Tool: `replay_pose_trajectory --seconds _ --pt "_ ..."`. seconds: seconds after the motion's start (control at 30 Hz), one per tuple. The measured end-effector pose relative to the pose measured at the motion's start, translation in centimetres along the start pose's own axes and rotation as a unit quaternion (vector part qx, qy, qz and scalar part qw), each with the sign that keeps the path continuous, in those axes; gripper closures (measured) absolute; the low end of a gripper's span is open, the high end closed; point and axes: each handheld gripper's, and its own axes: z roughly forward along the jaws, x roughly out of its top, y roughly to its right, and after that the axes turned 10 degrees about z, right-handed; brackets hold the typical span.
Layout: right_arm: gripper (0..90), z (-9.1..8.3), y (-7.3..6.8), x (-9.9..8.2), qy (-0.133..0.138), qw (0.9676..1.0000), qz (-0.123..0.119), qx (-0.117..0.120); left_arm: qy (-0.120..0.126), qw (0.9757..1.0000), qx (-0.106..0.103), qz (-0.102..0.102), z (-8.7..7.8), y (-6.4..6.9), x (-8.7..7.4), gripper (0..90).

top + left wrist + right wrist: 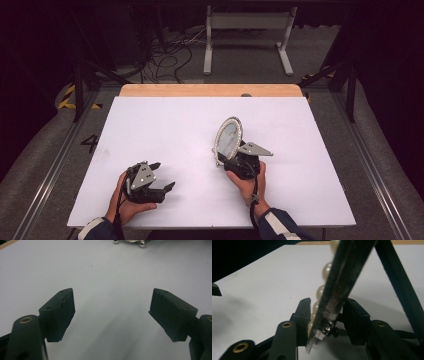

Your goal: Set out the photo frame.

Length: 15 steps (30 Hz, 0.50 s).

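Upright, pearl-rimmed oval frame pinched at its lower edge by right gripper fingers — left gripper fingers spread over bare table.

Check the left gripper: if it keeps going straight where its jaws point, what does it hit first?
Probably bare table first; the open left gripper looks angled down at it. Farther along that line stands the pearl-rimmed oval frame, held by the right gripper. Depth is uncertain.

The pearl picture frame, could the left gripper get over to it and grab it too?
Probably yes. The left gripper is open and holds nothing, and only bare white table lies between it and the pearl picture frame, which the right gripper holds upright by its lower edge.
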Motion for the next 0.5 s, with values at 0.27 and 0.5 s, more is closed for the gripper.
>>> replay_pose_trajectory --seconds 0.27,0.5 --pt "66.9 -0.08 0.2 0.17 -0.015 0.9998 -0.002 0.009 -0.005 1.0 -0.002 0.0 0.19 -0.05 0.13 20.0" --pt "70.8 -0.66 0.77 0.31 -0.036 0.999 0.005 0.026 -0.003 1.0 -0.005 -0.001 0.36 -0.05 0.41 19.9"
